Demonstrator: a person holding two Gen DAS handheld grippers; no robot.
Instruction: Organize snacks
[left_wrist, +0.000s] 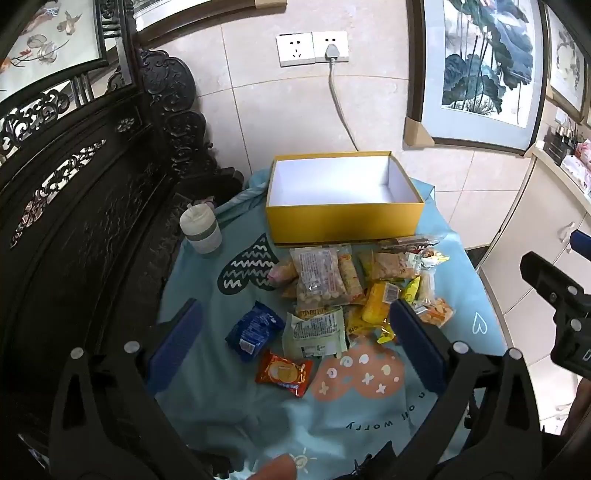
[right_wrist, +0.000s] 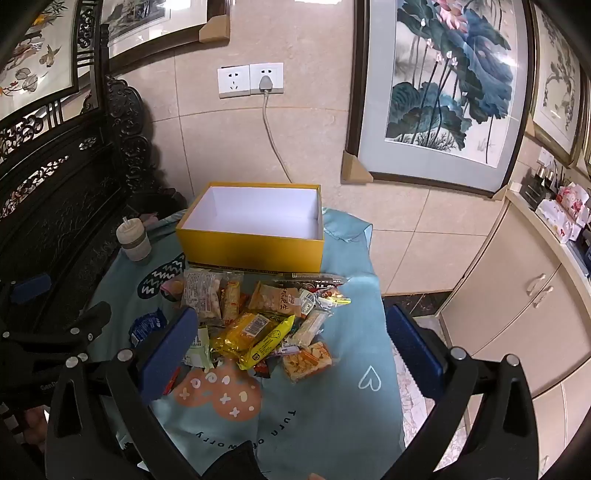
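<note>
The snacks (left_wrist: 354, 291) lie in a loose heap at the centre of both views, on a blue cloth (left_wrist: 207, 406) just below the yellow box (left_wrist: 343, 218), which stands open and empty at upper centre. They look light and crinkly: thin film packets that likely slip and crush easily, so a soft pinch across a flat middle or a sealed end seems the safest hold. In the left view three lie apart from the heap and look easiest to reach: a blue packet (left_wrist: 255, 330), a pale green packet (left_wrist: 316, 332) and a red packet (left_wrist: 283, 373) at lower centre. The left gripper (left_wrist: 295, 350) hangs above these, tilted downward, jaws spread wide with nothing held. The right gripper (right_wrist: 291, 354) tilts down likewise over the heap's near edge, jaws wide and empty, its left pad over the pile's left side.
</note>
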